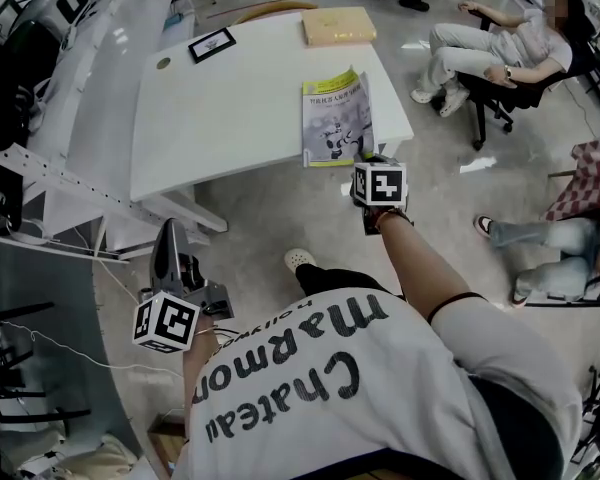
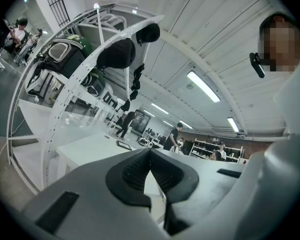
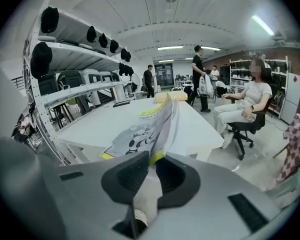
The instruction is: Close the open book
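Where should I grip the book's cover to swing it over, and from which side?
The near edge of the cover, coming from the table's near side: it is a thin sheet standing off the table there, so jaws fit over it. The right gripper is shut on it.

right gripper [image 3: 151, 160] | jaws clamped on book [image 3: 139, 132] edge | cover raised above white table [image 3: 195, 126]

Tan box [image 1: 338, 26], seated person [image 1: 500, 43]
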Motion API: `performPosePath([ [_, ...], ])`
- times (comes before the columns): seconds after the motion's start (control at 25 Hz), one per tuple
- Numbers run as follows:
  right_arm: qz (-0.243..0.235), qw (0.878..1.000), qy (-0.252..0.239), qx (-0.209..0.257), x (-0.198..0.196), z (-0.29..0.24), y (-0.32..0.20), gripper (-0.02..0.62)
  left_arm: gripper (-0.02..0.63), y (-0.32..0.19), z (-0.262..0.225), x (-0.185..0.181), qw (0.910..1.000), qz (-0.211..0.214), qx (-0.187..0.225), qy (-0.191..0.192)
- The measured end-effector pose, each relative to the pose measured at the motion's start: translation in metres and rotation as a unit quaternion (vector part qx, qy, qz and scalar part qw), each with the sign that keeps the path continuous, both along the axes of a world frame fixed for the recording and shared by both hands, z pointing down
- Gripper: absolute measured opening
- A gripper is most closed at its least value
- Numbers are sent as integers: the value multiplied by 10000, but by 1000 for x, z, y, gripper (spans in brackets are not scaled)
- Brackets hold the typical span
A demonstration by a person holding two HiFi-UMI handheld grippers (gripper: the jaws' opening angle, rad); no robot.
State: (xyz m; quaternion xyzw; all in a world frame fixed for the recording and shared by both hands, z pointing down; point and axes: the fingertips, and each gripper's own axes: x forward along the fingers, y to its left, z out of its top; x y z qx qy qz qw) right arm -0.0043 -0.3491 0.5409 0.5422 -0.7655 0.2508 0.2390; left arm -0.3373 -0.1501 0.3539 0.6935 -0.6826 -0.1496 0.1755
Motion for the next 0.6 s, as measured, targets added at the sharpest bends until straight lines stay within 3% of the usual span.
performPosePath([
  [0.2,110,9999,-97,8,4,1,-1,61,23,-1,0,2,10000,31,9,-14],
  [0.32,313,9993,-181,-16,13,2,-2,109,23,-3,-1,5,10000,76,7,-36],
  [0.6,784,9943,-657,-296,36,12,0,110,23,-4,-4,9,9999,126,24,-64],
])
